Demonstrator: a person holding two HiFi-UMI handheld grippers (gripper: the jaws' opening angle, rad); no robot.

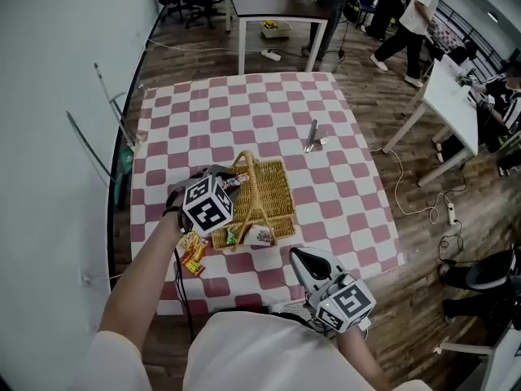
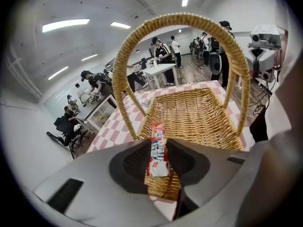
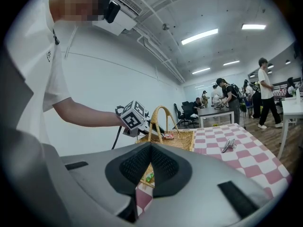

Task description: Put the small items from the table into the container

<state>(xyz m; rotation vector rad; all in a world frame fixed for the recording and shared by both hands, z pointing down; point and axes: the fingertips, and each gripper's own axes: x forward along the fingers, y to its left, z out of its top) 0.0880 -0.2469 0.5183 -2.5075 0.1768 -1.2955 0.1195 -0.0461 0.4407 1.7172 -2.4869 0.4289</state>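
Two grippers are in play, and only one is busy. The left gripper [image 2: 160, 143] has its jaws pinching a slim red-and-white snack packet [image 2: 158, 155], which stands on end between the pads. It tilts steeply down over the near left corner of the wicker basket [image 1: 277, 187], so the packet hangs just inside the rim, under the arch of the basket's handle [image 2: 184, 18]. The right gripper [image 3: 150, 145] has its jaws pressed together with nothing between them. It sits nearly level on the near right side of the basket, off the basket's corner and apart from it.

Inside the basket, most of the woven floor is bare. A few small wrapped items [image 1: 248, 235] lie bunched against the near wall, one of them green. Outside the basket, just beside its near left corner, a little cluster of yellow and red snack packets [image 1: 192, 252] lies on the red-and-white checked tablecloth [image 1: 244, 104]. Beyond the far right corner of the basket, well apart from it, lies a slim silver object [image 1: 311, 135], perhaps a metal clip, with a small white piece [image 1: 323, 142] next to it.
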